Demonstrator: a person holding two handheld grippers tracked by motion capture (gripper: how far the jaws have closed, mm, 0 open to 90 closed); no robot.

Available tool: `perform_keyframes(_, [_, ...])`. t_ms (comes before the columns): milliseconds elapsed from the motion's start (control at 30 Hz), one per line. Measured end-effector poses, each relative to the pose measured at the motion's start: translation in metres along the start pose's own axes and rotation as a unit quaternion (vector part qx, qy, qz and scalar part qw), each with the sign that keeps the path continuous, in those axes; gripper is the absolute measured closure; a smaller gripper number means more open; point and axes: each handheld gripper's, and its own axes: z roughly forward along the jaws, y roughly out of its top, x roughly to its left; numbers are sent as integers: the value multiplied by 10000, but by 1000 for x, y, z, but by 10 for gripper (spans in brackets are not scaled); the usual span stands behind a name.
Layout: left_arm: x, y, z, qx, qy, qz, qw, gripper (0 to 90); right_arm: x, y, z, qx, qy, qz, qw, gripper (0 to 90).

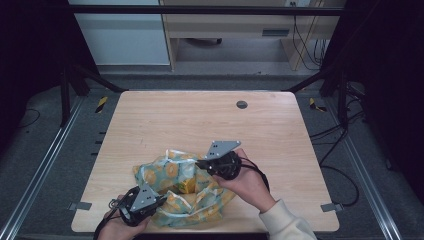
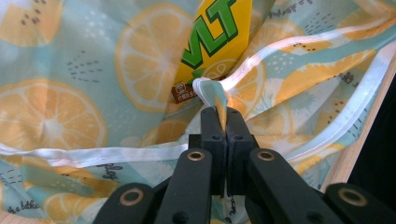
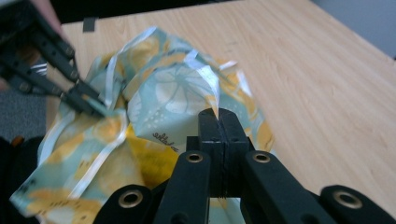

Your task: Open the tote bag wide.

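The lemon-print bag lies at the bench's near edge, a yellow carton inside. Left gripper and right gripper are each clamped tight on a rim fold. Risk: thin fabric slipping free under pull, dropping the carton.

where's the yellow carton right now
In the high view the yellow carton sits inside the lemon-print bag at the table's near edge, between both grippers.
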Motion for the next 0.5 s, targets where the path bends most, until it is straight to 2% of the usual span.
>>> perform_keyframes(200, [5, -2, -1, -11, 76, -68, 9999, 896, -16, 19, 8, -122, 18, 102, 9999, 900])
perform_keyframes(400, [4, 0, -4, -11, 171, 15, 9999, 896, -36, 31, 21, 12, -52, 228, 9997, 900])
perform_keyframes(500, [6, -1, -8, -82, 212, -54, 9997, 896, -47, 31, 28, 80, -131, 357, 9992, 900])
